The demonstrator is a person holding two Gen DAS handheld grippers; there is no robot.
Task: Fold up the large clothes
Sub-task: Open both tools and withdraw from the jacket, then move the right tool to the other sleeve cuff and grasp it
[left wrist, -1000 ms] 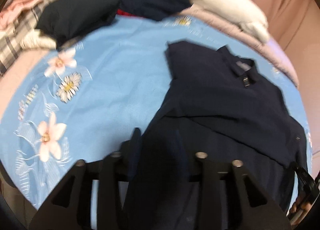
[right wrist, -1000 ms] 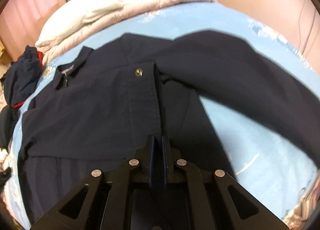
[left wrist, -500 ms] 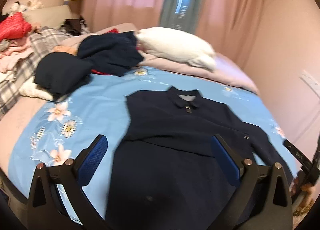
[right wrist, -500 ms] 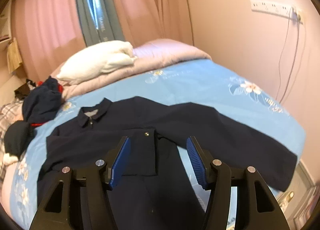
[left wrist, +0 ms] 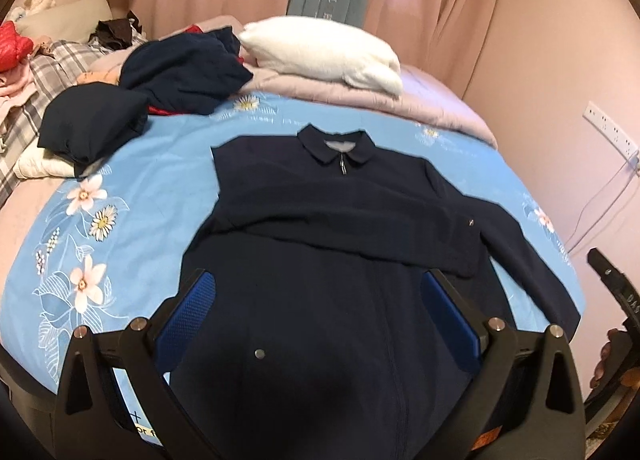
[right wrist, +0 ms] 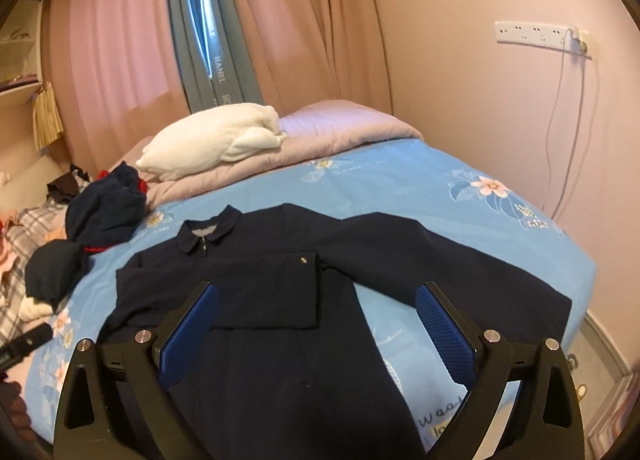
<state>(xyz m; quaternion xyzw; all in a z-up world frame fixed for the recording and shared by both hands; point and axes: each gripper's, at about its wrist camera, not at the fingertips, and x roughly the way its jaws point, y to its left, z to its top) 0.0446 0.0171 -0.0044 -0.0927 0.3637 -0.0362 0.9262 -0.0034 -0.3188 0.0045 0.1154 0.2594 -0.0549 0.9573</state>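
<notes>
A large navy collared jacket (left wrist: 328, 220) lies flat, front up, on the blue floral bedsheet (left wrist: 132, 180), collar toward the pillows. Its left sleeve is folded across the chest; the right sleeve stretches out to the right (right wrist: 460, 256). The jacket also shows in the right wrist view (right wrist: 256, 292). My left gripper (left wrist: 320, 316) is open and empty, raised above the jacket's lower half. My right gripper (right wrist: 316, 324) is open and empty, above the lower right part of the jacket. Both show blue finger pads (left wrist: 184, 320) spread wide.
A pile of dark folded clothes (left wrist: 132, 100) lies at the back left of the bed. A white pillow (left wrist: 328, 48) and a lilac quilt (left wrist: 420, 104) lie at the head. A pink wall with a socket strip and cable (right wrist: 560, 60) stands to the right.
Both grippers let go of the jacket, opened wide, and lifted up and back from the bed. The left sleeve now lies folded across the chest.
</notes>
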